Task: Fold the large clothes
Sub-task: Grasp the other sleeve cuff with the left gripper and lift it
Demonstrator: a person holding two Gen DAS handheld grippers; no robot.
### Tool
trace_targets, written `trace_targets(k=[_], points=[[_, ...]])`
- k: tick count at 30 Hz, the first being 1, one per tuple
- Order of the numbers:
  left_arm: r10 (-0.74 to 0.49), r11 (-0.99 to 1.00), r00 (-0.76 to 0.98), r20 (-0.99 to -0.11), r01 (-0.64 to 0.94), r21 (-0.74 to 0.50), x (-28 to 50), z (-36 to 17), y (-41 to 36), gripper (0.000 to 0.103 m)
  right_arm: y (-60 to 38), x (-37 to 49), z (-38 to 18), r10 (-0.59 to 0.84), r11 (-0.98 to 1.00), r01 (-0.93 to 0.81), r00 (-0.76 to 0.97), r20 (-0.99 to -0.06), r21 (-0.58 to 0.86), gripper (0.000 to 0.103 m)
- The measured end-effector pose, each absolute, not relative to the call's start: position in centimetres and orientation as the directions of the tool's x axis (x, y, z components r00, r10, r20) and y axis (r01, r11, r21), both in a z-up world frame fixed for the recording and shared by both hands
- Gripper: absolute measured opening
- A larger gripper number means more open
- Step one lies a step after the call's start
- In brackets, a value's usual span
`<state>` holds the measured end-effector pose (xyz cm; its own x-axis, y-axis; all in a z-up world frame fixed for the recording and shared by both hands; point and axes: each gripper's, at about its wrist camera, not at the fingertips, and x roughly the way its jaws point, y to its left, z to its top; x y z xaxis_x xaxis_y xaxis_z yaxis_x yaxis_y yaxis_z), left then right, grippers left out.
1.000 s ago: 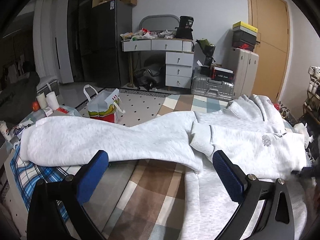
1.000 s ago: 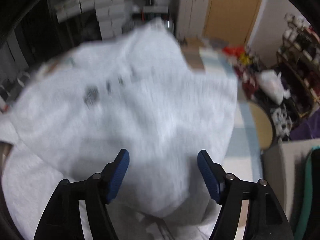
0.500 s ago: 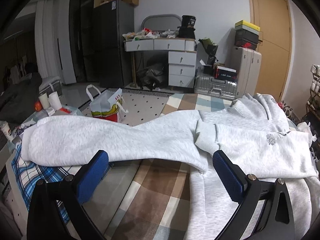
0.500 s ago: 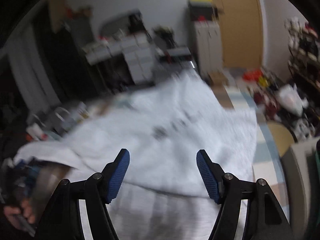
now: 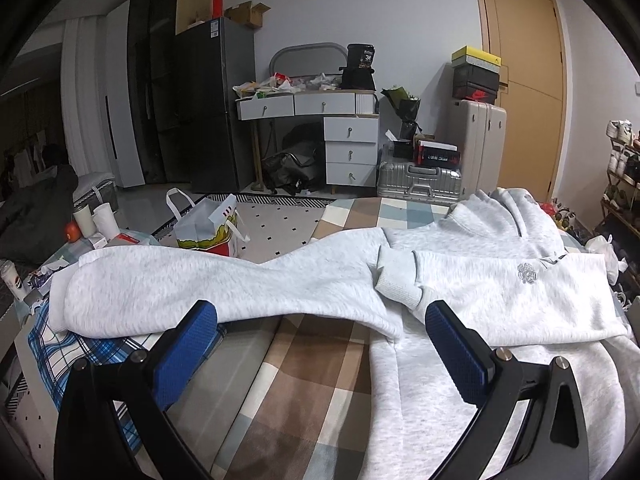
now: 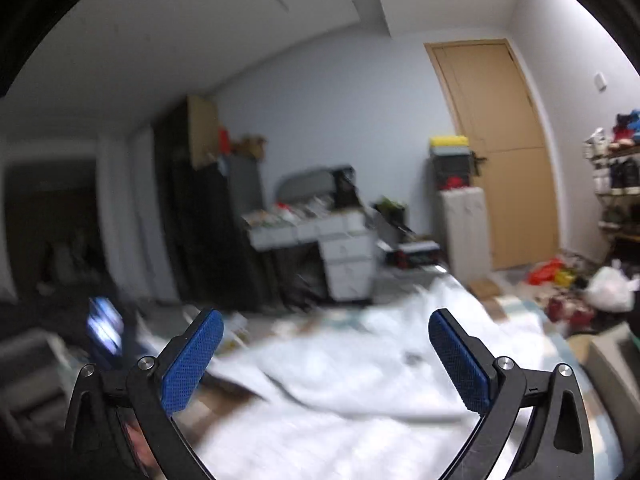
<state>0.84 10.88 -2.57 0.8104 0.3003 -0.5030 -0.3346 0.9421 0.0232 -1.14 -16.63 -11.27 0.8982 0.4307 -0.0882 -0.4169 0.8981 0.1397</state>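
Observation:
A light grey hoodie (image 5: 500, 300) lies flat on a checked cover (image 5: 312, 384). One sleeve (image 5: 208, 284) stretches out to the left. The other sleeve, with a ribbed cuff (image 5: 396, 280), is folded across the chest. My left gripper (image 5: 320, 340) is open and empty, above the cover just in front of the outstretched sleeve. My right gripper (image 6: 326, 352) is open and empty, raised above the hoodie (image 6: 360, 364), which is blurred in the right wrist view.
A blue plaid cloth (image 5: 72, 344) lies under the left sleeve end. Cups and small items (image 5: 94, 220) stand at the far left. A shopping bag (image 5: 208, 226), a desk with drawers (image 5: 316, 136), suitcases (image 5: 420, 184) and a door (image 5: 524, 92) are beyond.
My right gripper has risen and tilted up from close over the hoodie to facing the room. My left gripper has hardly moved.

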Motion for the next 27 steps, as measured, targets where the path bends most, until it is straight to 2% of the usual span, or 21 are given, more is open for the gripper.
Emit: trace_targets(k=[1, 2, 3, 5, 9, 12, 17, 19, 22, 27], points=[[0.299, 0.942, 0.810, -0.504, -0.334, 0.022, 0.9, -2.6, 11.1, 0.102, -16.4, -0.1, -12.4, 0.413, 0.908, -0.393, 0.897, -0.159, 0.143, 0.103], [0.297, 0.942, 0.811, -0.505, -0.334, 0.018, 0.7, -2.5, 11.2, 0.102, -16.0, 0.9, -12.2, 0.407, 0.913, -0.381, 0.873, -0.268, 0.144, 0.101], [0.293, 0.942, 0.816, -0.499, -0.334, 0.007, 0.5, -2.5, 11.4, 0.102, -16.3, 1.3, -11.9, 0.430, 0.902, -0.400, 0.858, -0.282, 0.161, 0.098], [0.302, 0.933, 0.813, -0.498, -0.358, -0.020, -0.1, -1.9, 12.5, 0.102, -17.5, 0.2, -11.7, 0.437, 0.894, -0.404, 0.881, -0.179, 0.195, 0.100], [0.275, 0.912, 0.840, -0.467, -0.382, -0.149, -3.6, 0.6, 16.8, 0.102, -18.3, 0.3, -11.1, 0.462, 0.881, -0.423, 0.864, -0.199, 0.212, 0.101], [0.287, 0.889, 0.836, -0.467, -0.414, -0.196, -6.4, 1.5, 20.5, 0.102, -18.6, -0.5, -10.8, 0.511, 0.853, -0.469, 0.840, -0.181, 0.231, 0.101], [0.306, 0.790, 0.753, -0.582, -0.542, -0.286, -8.8, 0.6, 28.5, 0.102, -18.7, -0.6, -11.1, 0.557, 0.823, -0.516, 0.814, -0.164, 0.237, 0.102], [0.263, 0.749, 0.727, -0.634, -0.568, -0.341, -8.6, -0.4, 30.7, 0.102, -18.8, 0.2, -11.8, 0.569, 0.815, -0.529, 0.807, -0.155, 0.236, 0.102], [0.107, 0.690, 0.725, -0.680, -0.547, -0.474, -7.2, -2.6, 32.8, 0.101, -18.6, -0.4, -11.9, 0.577, 0.813, -0.548, 0.803, -0.152, 0.196, 0.102], [-0.028, 0.586, 0.741, -0.671, -0.532, -0.611, -4.3, -5.8, 34.6, 0.101, -18.1, -0.5, -12.1, 0.569, 0.821, -0.549, 0.806, -0.161, 0.155, 0.102]])
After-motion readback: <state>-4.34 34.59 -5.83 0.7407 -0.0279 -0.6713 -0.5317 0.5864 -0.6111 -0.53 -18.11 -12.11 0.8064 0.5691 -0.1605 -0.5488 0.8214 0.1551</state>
